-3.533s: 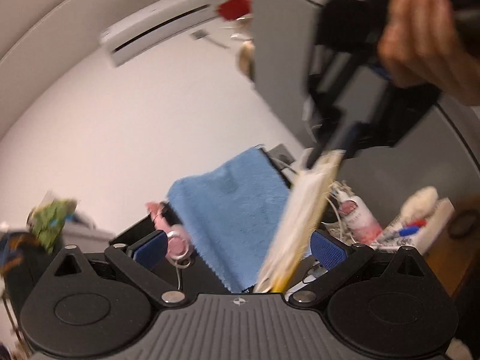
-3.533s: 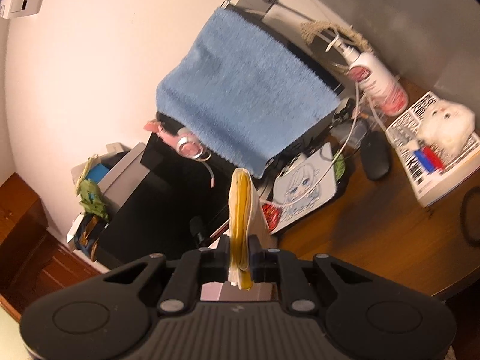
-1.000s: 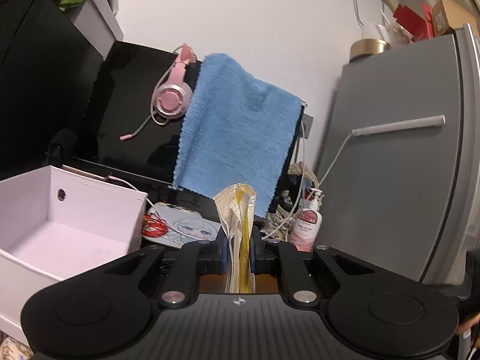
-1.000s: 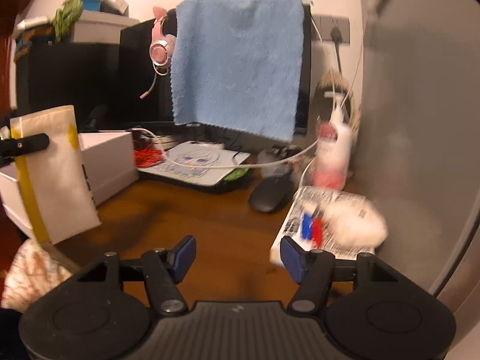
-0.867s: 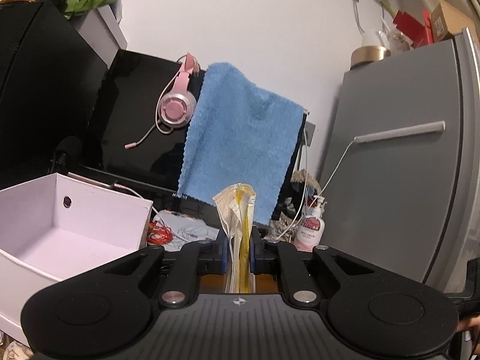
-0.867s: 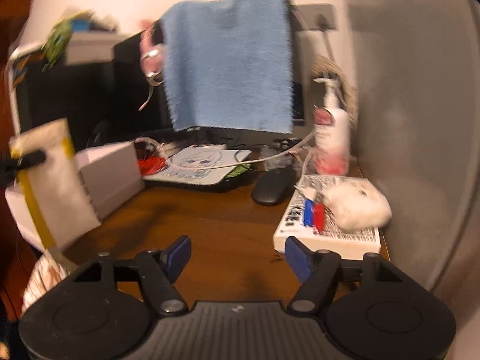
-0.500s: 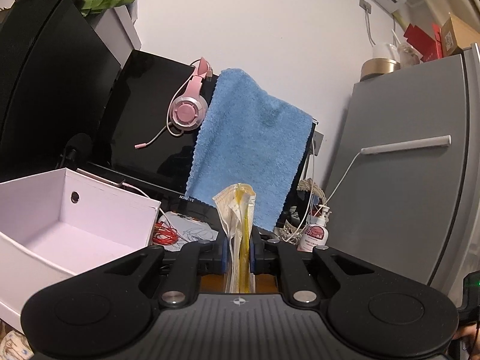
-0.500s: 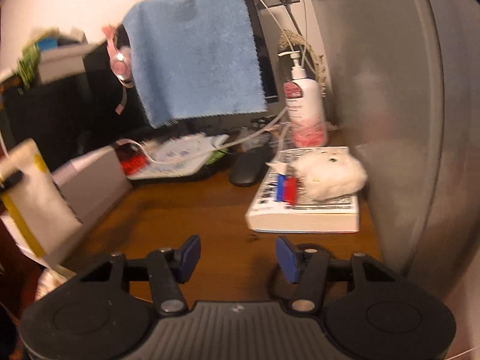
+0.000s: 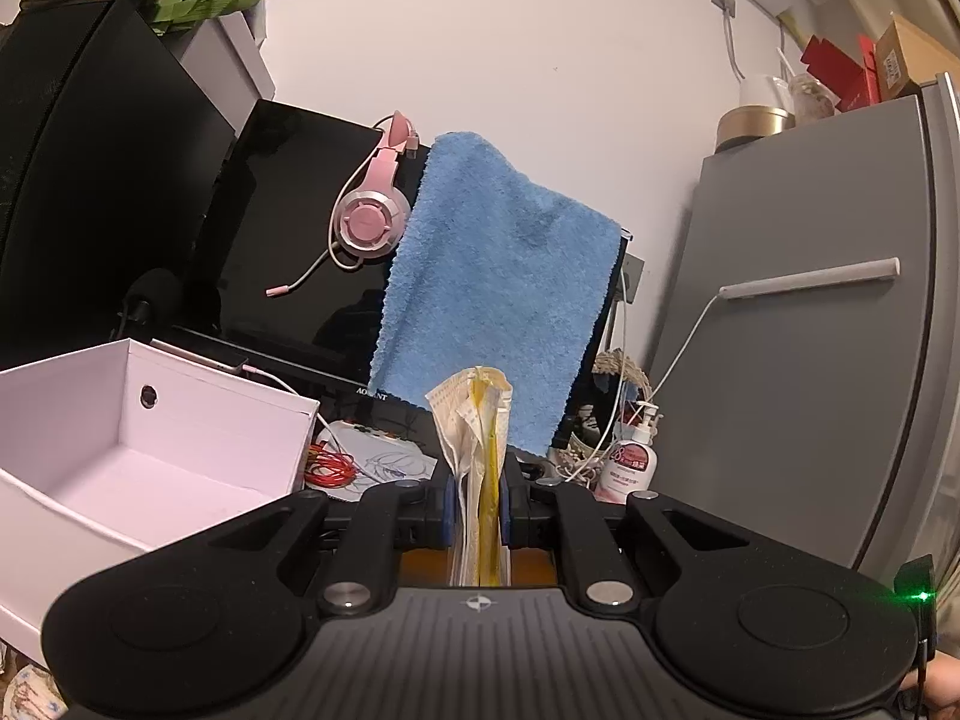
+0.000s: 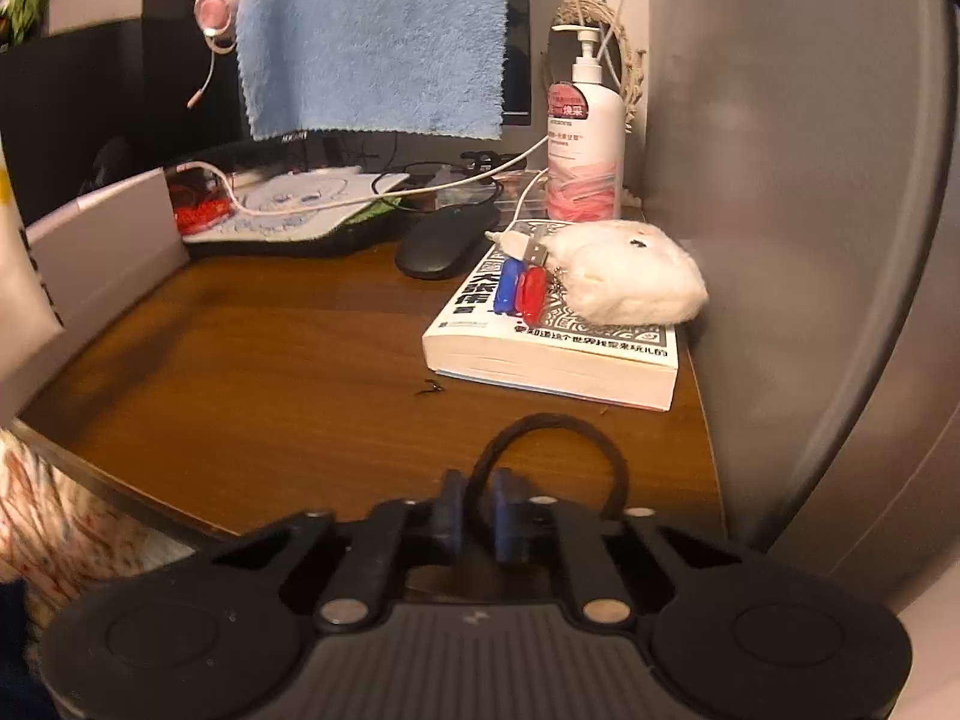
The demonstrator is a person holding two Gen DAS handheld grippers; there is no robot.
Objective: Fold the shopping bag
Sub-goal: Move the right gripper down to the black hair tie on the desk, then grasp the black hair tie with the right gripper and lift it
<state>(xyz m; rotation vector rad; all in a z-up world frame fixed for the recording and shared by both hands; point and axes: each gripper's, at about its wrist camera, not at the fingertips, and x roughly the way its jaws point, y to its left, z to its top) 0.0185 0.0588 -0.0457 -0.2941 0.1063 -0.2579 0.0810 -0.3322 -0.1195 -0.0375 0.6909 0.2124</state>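
1. Shopping bag (image 9: 477, 468), folded into a narrow cream-and-yellow bundle, stands upright, pinched between the left gripper (image 9: 477, 510) jaws.
2. Right gripper (image 10: 477, 519) jaws have just been closing and now appear to nip a black elastic loop (image 10: 549, 450) lying near the bench (image 10: 270, 372) front edge.
3. Bare wood lies between the white box (image 10: 102, 252) and the book (image 10: 558, 348).

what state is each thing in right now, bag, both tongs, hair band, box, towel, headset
folded shopping bag: folded flat, upright, clamped in the left tongs
left tongs: shut on the bag
right tongs: just closed, pinching the black hair band
black hair band: lying on the desk, near edge between the pads
white box: open, looks empty
blue towel: draped over the monitor
pink headset: hanging on the monitor
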